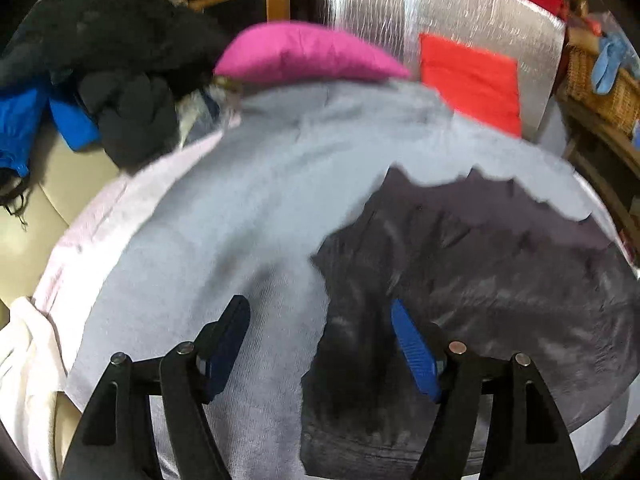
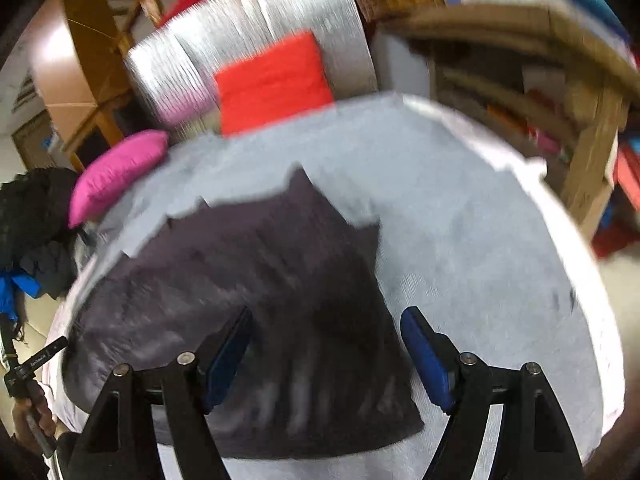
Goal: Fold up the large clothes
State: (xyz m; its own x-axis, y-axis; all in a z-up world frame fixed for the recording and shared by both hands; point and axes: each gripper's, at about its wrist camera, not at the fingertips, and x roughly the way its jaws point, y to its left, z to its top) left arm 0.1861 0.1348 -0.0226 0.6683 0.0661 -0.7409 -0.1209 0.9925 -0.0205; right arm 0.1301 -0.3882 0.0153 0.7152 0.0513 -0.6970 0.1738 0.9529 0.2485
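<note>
Dark grey crumpled garment (image 2: 256, 300) lies on the pale grey bed sheet (image 1: 224, 208), filling the lower right of the left view and the centre of the right view. Both the left tool (image 1: 320, 344) and right tool (image 2: 326, 354) hover above it, blue pads apart, holding nothing. Magenta pillow (image 1: 304, 54) sits behind.

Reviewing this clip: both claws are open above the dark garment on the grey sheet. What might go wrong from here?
1. The dark garment looks wrinkled with a jagged far edge, so a fold from here may come out uneven.
2. The left claw straddles the garment's edge over the grey sheet; closing could pinch the sheet too.
3. The pink cushion and clothes pile crowd the far side, limiting room.
</note>
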